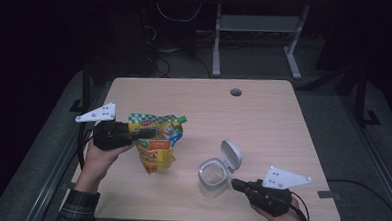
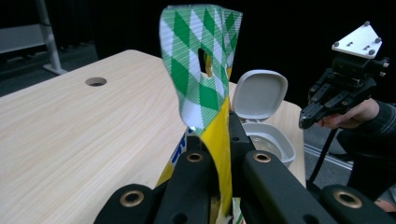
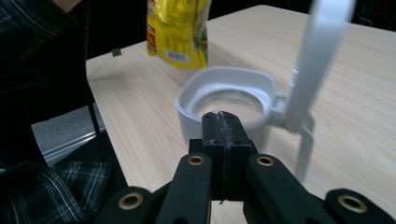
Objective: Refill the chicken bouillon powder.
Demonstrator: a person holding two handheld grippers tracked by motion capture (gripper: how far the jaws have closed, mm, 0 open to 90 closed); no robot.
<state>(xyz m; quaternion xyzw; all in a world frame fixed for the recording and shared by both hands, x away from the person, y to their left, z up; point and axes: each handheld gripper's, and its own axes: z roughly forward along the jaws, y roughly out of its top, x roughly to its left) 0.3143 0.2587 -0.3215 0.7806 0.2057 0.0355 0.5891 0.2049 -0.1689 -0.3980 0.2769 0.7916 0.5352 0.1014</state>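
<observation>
L gripper: jaws clamped on upper part of a yellow-green snack pouch, pouch hanging clear of the worktop; green-white checked top edge sticks up past jaws in L gripper view. R gripper: jaws closed flat on each other, nothing between. Clear plastic container w/ grey rim sits on worktop just ahead of R jaw tips, not touching; hinged lid stands open on its far side. Pouch well apart from R jaws, up & beyond container.
</observation>
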